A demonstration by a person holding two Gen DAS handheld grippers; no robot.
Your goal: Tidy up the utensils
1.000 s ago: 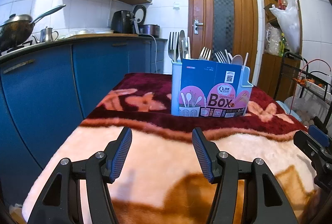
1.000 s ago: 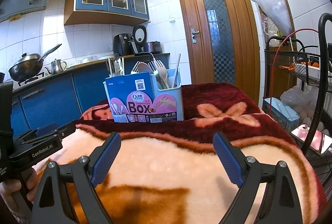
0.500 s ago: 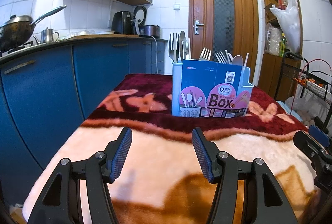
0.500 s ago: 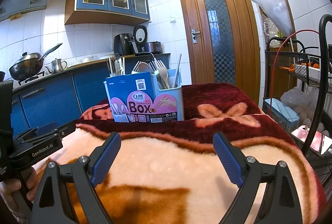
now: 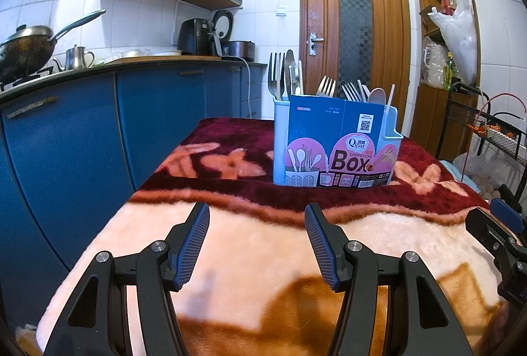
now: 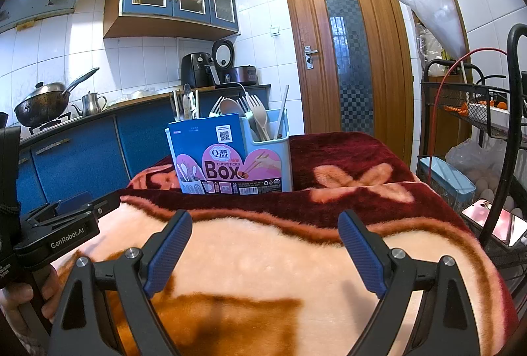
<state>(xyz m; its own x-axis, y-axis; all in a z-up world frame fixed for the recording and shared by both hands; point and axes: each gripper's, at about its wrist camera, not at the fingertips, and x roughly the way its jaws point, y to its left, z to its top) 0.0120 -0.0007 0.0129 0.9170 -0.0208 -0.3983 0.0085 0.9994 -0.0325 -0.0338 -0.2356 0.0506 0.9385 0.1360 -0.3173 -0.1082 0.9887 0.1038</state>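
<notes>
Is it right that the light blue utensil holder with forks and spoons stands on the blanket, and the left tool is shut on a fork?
Not quite. The left tool is open and empty, as the left wrist view shows. The utensil holder does stand on the blanket with forks and spoons in it.

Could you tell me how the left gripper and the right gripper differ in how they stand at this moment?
The left gripper has its jaws set narrower; the right gripper has its jaws spread wider. The utensil holder sits just right of the left gripper's gap, but left of centre in the right gripper's gap. Both are empty, have blue ribbed pads, hover over the blanket and face the holder.
</notes>
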